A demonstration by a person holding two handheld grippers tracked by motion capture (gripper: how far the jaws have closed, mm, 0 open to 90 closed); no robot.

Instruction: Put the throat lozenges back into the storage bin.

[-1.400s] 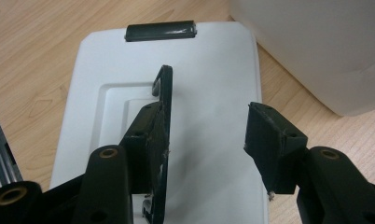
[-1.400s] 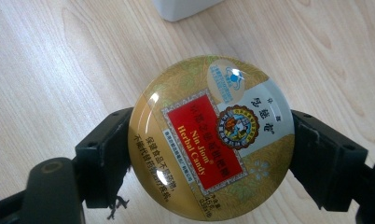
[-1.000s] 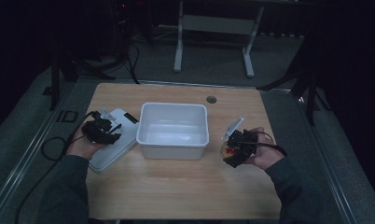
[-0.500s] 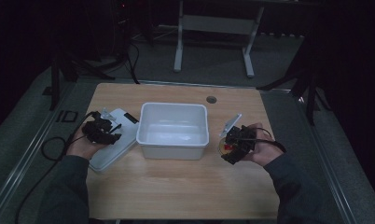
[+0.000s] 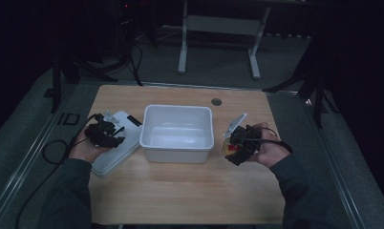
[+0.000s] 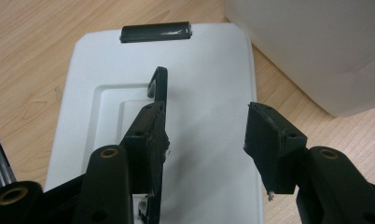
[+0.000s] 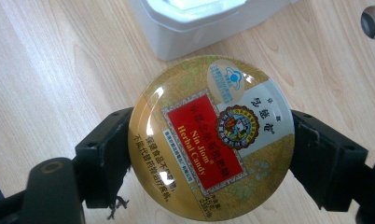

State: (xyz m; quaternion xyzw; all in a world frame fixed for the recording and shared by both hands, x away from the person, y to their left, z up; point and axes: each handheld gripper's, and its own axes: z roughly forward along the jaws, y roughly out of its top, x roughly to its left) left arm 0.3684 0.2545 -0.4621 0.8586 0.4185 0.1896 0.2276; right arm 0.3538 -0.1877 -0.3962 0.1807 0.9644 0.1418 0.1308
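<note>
White bin (image 5: 176, 129) mid-table looks empty, though the high view is dim. Its flat white lid (image 6: 157, 121) lies beside it on the wood, dark latch (image 6: 155, 33) at the far end. Left gripper (image 6: 204, 130) hangs over the lid, jaws wide, gripping nothing. Right gripper (image 7: 211, 154) is clamped on a round candy tin (image 7: 211, 137) (gold rim, red "Nin Jiom Herbal Candy" panel, lid up), held just right of the bin.

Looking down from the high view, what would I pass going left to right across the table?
Left gripper over the flat white lid → open white bin → right gripper holding a round candy tin.
</note>
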